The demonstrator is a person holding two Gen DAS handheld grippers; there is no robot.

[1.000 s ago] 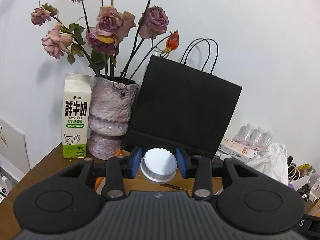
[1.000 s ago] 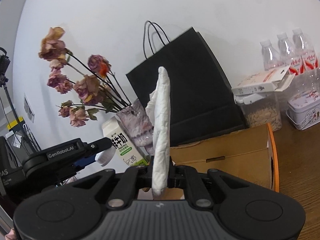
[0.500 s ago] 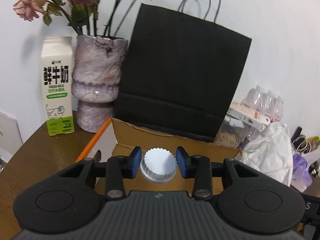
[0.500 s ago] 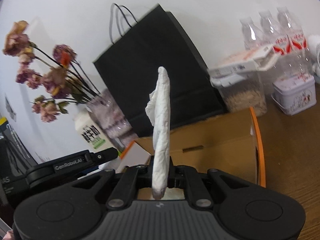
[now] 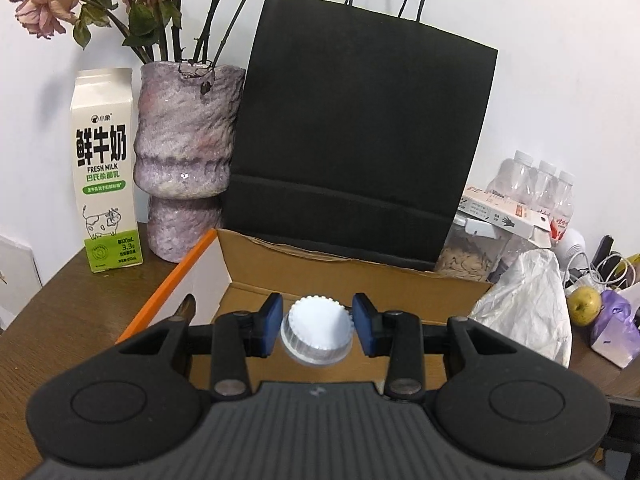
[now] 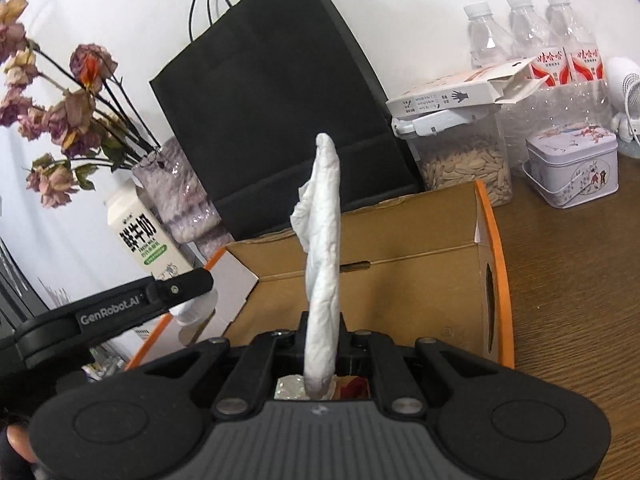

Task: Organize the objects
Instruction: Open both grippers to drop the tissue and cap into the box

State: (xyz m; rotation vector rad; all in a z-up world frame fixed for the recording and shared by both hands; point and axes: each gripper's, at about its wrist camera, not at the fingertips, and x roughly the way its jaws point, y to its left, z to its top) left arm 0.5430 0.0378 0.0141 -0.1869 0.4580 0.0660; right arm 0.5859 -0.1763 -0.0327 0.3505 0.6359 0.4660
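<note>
My left gripper (image 5: 316, 324) is over the open cardboard box (image 5: 352, 276). A white ridged bottle cap (image 5: 316, 330) sits between its blue pads (image 5: 271, 324), which now stand slightly apart from the cap on both sides. My right gripper (image 6: 322, 344) is shut on a crumpled white tissue (image 6: 324, 240) that stands upright out of the jaws, above the same box (image 6: 400, 264). The left gripper shows in the right wrist view (image 6: 176, 292) at the box's left edge.
Behind the box stand a black paper bag (image 5: 360, 140), a purple vase with dried roses (image 5: 184, 152) and a milk carton (image 5: 105, 168). At right are a seed jar (image 6: 464, 160), water bottles (image 6: 532, 48), a tin (image 6: 572, 168), a white plastic bag (image 5: 528, 304) and an apple (image 5: 584, 304).
Both grippers have moved forward and down over the box. The left pads have opened a little away from the cap. The tissue stays gripped.
</note>
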